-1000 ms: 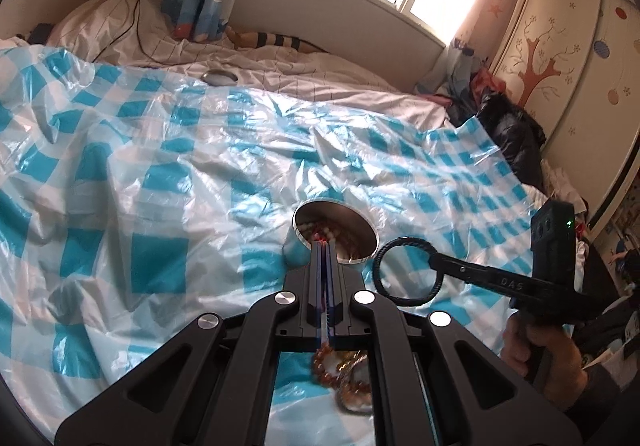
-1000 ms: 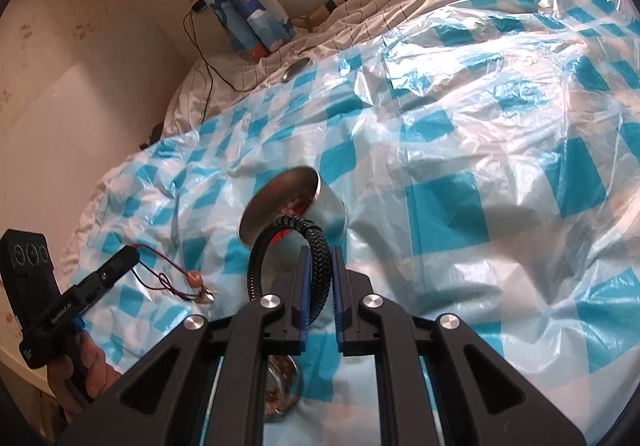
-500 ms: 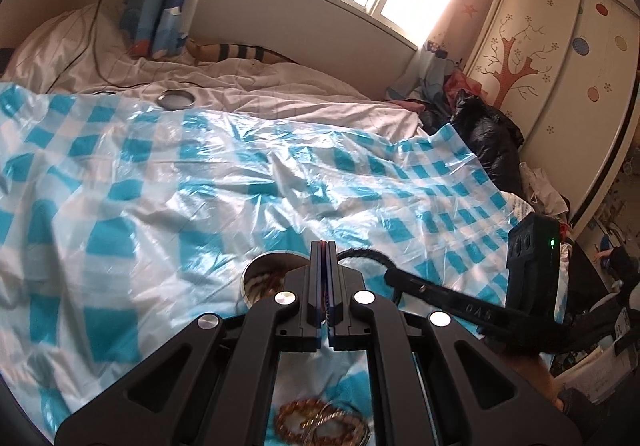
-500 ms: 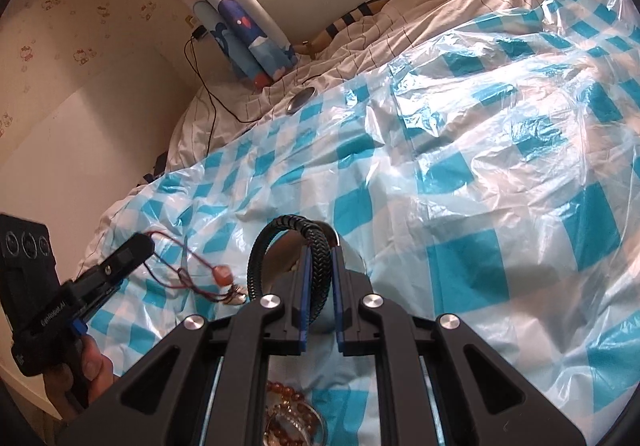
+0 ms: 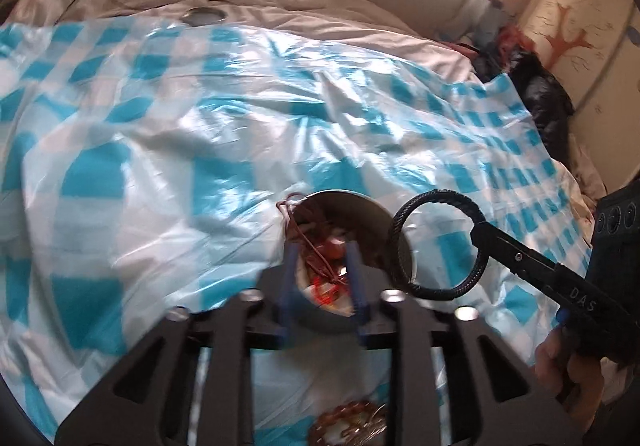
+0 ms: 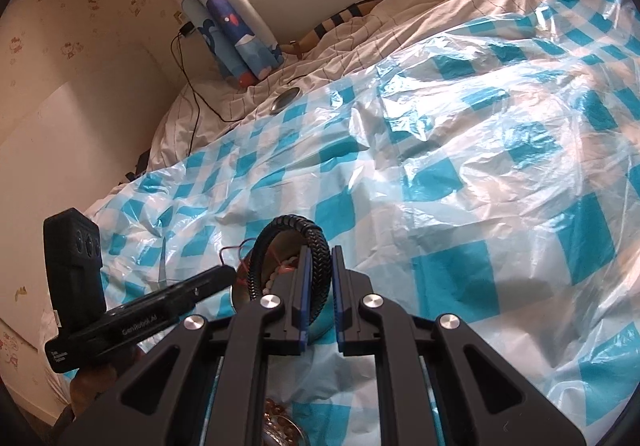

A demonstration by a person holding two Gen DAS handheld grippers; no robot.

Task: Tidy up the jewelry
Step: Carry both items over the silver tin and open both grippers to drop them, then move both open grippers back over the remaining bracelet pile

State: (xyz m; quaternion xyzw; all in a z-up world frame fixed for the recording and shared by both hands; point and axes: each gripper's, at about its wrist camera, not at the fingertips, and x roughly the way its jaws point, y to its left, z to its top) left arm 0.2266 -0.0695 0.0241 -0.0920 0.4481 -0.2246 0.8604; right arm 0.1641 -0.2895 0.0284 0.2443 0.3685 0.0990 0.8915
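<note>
A bed is covered with a crinkled plastic sheet [image 5: 168,150] checked in blue and white. Near the bottom centre of both wrist views a round metal tin [image 5: 384,218] stands on the sheet, open at the top, with red cord and beads piled inside.

On the left, the left gripper [image 5: 322,270] hangs directly over the tin's mouth, tilted downward. Its jaws have just been opening and now stand partly apart. A thin red-brown cord necklace [image 5: 316,250] lies in the gap between the blue fingers [image 5: 289,278], draped into the tin, with one loop trailing over the tin's far left rim. The pads no longer seem to press on it, though motion blur makes that hard to confirm. In the right wrist view the same gripper shows as a dark bar reaching in from the left, its tip at the tin's edge.

To the right, the right gripper [image 6: 319,286] is closed tightly on a black braided bracelet [image 6: 288,246]. The bracelet stands upright on edge, gripped at one side so its ring rises free above the fingertips. In the left wrist view it hangs just beside the tin's right rim, part of the ring overlapping that rim.

The coming move likely turns on this: the tin's mouth lies just left of the bracelet, and the left gripper occupies the space above it. The right hand is next nearest, so the bracelet probably goes in once the left one clears.

At the bottom edge, a beaded bracelet [image 5: 344,424] lies on the sheet.
</note>
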